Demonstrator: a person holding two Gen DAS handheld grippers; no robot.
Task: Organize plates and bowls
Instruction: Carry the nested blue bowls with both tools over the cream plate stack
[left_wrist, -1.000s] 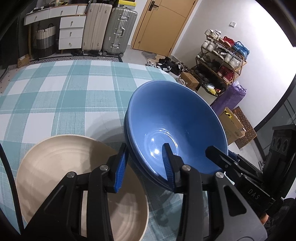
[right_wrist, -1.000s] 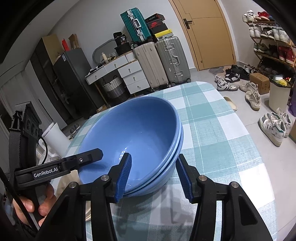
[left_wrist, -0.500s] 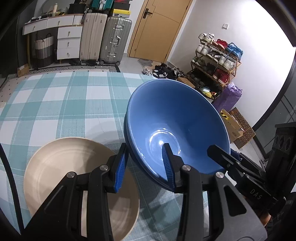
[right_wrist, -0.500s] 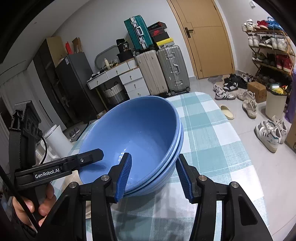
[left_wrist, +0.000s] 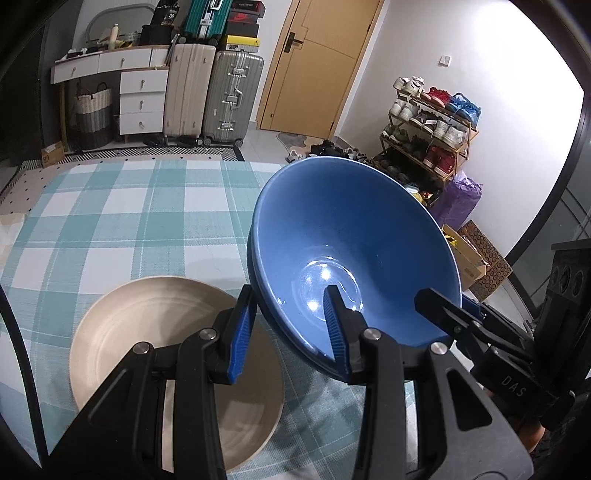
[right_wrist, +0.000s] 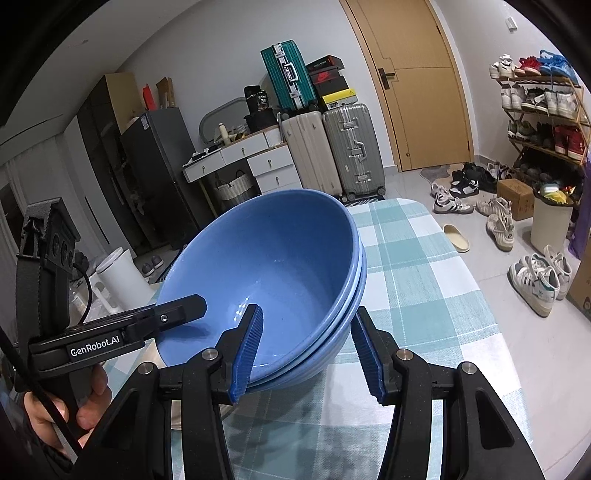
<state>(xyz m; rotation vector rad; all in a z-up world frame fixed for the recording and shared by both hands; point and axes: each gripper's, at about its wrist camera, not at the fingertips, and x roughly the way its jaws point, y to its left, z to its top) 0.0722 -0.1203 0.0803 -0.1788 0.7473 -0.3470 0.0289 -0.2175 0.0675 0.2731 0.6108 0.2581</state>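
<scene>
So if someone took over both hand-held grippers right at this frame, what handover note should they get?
Left hand-held gripper: clamped on the near-left rim of the stacked blue bowls.
Right hand-held gripper: clamped on the opposite rim of the same stack.
Bowls: nested, tilted, held above the checked tablecloth between both grippers.
Beige plate: flat on the cloth, beside and below the bowls.
Done: blue bowls nested and picked up.
Left: set the stack down, probably on or by the plate, then release.
</scene>
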